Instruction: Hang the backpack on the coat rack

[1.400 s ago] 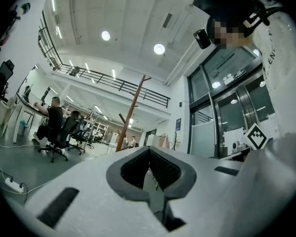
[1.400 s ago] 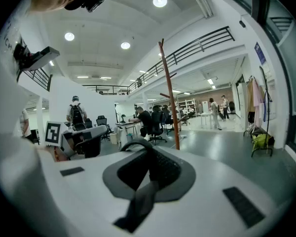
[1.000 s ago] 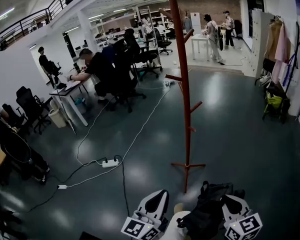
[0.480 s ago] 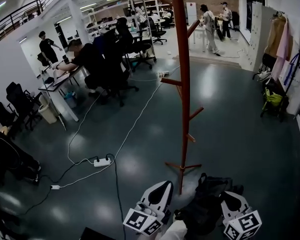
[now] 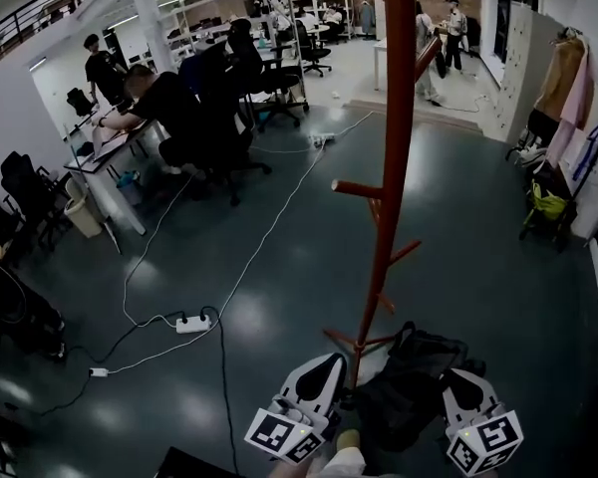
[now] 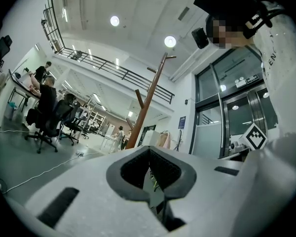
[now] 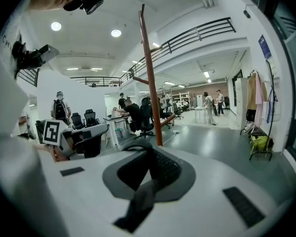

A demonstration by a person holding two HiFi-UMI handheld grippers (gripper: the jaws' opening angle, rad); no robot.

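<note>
You're holding the backpack (image 5: 409, 386) low in front of you, between both grippers and right at the foot of the coat rack (image 5: 393, 167). It's sitting just right of the rack's base legs and overlapping them in the head view. I can't tell whether it's resting on the floor or hanging clear of it.

The left gripper (image 5: 327, 368) is pointing at the bag's left edge. In the left gripper view its pads are pressing together, with a thin dark strip pinched low between them that looks like a strap off the bag. The upper slit is showing a sliver of background.

The right gripper (image 5: 456, 381) is sitting at the bag's right side. In the right gripper view its jaws are clamping a dark strap (image 7: 138, 204) that's running down through the pads and out toward the camera.

The rack's red pole is standing upright just ahead of you and slightly left of the bag. A side peg (image 5: 357, 187) is sticking out left at mid height, and a shorter one (image 5: 406, 252) is angling up to the right below it. The bag is sitting under both, not on any peg yet.

Around you, a white power strip (image 5: 192, 324) and its cable are lying on the dark floor to the left. A person in black (image 5: 169, 103) is leaning over a desk further back. Coats (image 5: 563, 78) are hanging on the right wall, with a yellow-green bag (image 5: 546, 204) below them.
</note>
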